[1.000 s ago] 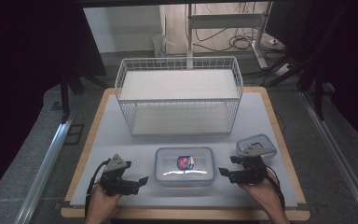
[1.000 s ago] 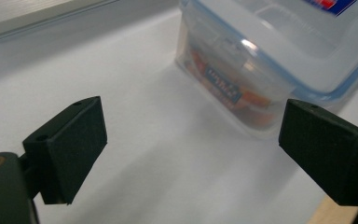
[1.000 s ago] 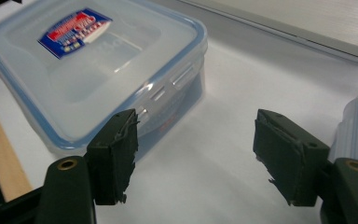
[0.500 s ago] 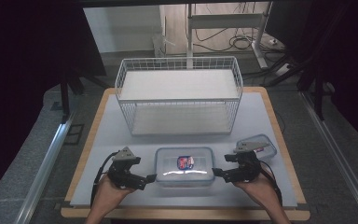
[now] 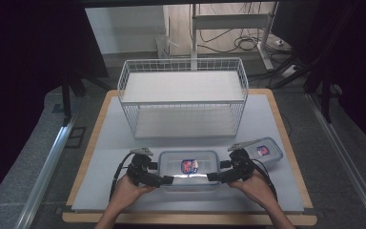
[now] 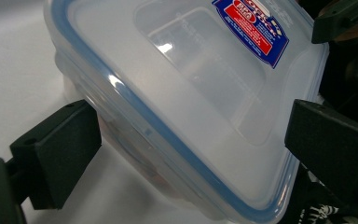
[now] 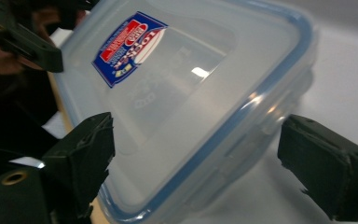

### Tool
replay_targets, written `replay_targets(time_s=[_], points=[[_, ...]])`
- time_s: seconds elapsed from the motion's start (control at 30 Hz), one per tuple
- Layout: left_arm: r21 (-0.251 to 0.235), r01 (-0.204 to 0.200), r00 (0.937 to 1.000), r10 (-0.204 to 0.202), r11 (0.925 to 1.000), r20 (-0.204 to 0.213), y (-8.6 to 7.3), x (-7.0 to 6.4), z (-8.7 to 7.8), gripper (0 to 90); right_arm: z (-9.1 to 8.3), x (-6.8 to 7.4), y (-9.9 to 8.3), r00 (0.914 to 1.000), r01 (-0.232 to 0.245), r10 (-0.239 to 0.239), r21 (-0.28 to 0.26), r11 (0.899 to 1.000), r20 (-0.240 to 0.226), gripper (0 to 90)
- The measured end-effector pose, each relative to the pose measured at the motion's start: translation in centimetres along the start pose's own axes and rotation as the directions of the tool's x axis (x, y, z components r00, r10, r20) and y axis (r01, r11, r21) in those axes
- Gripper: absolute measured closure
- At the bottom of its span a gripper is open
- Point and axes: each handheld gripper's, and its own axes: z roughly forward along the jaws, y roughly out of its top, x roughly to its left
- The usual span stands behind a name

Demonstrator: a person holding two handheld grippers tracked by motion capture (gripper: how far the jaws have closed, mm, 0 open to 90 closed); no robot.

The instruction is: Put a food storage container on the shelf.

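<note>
A large clear lidded container (image 5: 188,168) with a blue seal and a red-and-blue label lies at the front middle of the white mat. My left gripper (image 5: 165,181) is at its left end and my right gripper (image 5: 214,176) at its right end. In the left gripper view the container (image 6: 182,93) reaches between the wide-apart jaws of the left gripper (image 6: 191,126), which is open. The right gripper view has the container (image 7: 191,88) between the spread jaws of the right gripper (image 7: 198,140), likewise open. I cannot tell whether any jaw touches it.
A white wire basket shelf (image 5: 183,98) stands at the back middle of the mat. A small lidded container (image 5: 263,150) lies just behind my right gripper. The mat sits on a wooden board (image 5: 83,164), with bare mat on the left.
Both grippers have moved inward from the sides and now straddle the ends of the large container. The container has stayed in place.
</note>
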Motion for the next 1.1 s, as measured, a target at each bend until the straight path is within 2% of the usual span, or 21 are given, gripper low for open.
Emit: replay_targets(time_s=[0.1, 0.17, 0.23, 0.3, 0.37, 0.4, 0.5, 0.57, 0.7, 0.73, 0.8, 0.93, 1.1], points=[[0.002, -0.003, 0.9999, 0.003, 1.0, -0.014, -0.1, -0.3, -0.2, 4.5, 0.2, -0.3, -0.2, 0.9979, -0.054, 0.055, 0.005, 0.999, -0.035, 13.8], [-0.012, -0.003, 0.9998, 0.003, 0.9999, -0.022, -0.3, -0.6, -0.4, 7.7, 0.0, -0.3, -0.2, 0.998, -0.052, 0.052, 0.009, 0.999, -0.035, 15.6], [-0.027, -0.022, 0.9991, 0.021, 0.9994, -0.036, -0.5, -0.9, -0.9, 10.5, -0.3, 0.1, -0.3, 0.9988, -0.037, 0.037, 0.014, 0.999, -0.032, 18.3], [-0.063, -0.036, 0.998, 0.032, 0.9974, -0.055, -1.0, -1.5, -1.5, 17.9, -1.0, 0.6, -0.6, 0.9995, -0.028, 0.027, -0.015, 1.0, -0.016, 25.8], [-0.07, -0.043, 0.9975, 0.038, 0.9966, -0.059, -1.2, -1.7, -1.6, 21.8, -1.2, 0.8, -0.8, 0.9996, -0.025, 0.025, -0.027, 0.999, -0.012, 28.1], [-0.083, -0.046, 0.9971, 0.041, 0.9955, -0.064, -1.6, -2.0, -1.9, 23.7, -1.6, 1.1, -1.1, 0.9998, -0.018, 0.018, -0.045, 0.999, -0.004, 32.3], [-0.097, -0.04, 0.9976, 0.034, 0.9944, -0.061, -2.1, -2.3, -2.1, 28.8, -2.1, 1.6, -1.7, 0.9994, -0.033, 0.033, -0.073, 0.997, -0.002, 39.7], [-0.13, -0.028, 0.9981, 0.021, 0.9911, -0.059, -2.8, -2.7, -2.5, 33.0, -2.5, 1.8, -2.2, 0.9986, -0.053, 0.052, -0.096, 0.994, -0.009, 43.8], [-0.162, -0.008, 0.9991, 0.001, 0.9868, -0.041, -3.4, -2.8, -3.0, 42.2, -3.0, 2.3, -2.9, 0.9983, -0.058, 0.056, -0.118, 0.991, -0.017, 47.6], [-0.171, 0.005, 0.9995, -0.01, 0.9853, -0.029, -3.6, -2.9, -3.2, 42.2, -3.1, 2.5, -3.1, 0.9987, -0.051, 0.049, -0.124, 0.991, -0.013, 48.3], [-0.184, 0.022, 0.9997, -0.023, 0.9826, -0.005, -4.0, -2.7, -3.5, 47.7, -3.3, 3.0, -3.4, 0.9994, -0.035, 0.035, -0.125, 0.992, -0.003, 49.1], [-0.189, 0.048, 0.9987, -0.045, 0.9809, 0.025, -4.1, -2.3, -3.6, 50.0, -3.2, 3.0, -3.4, 0.9997, -0.024, 0.024, -0.126, 0.992, -0.002, 48.4], [-0.199, 0.077, 0.9959, -0.065, 0.9771, 0.063, -4.6, -1.9, -3.7, 52.1, -2.8, 2.5, -3.4, 0.9992, -0.033, 0.03, -0.13, 0.991, -0.026, 44.6]])
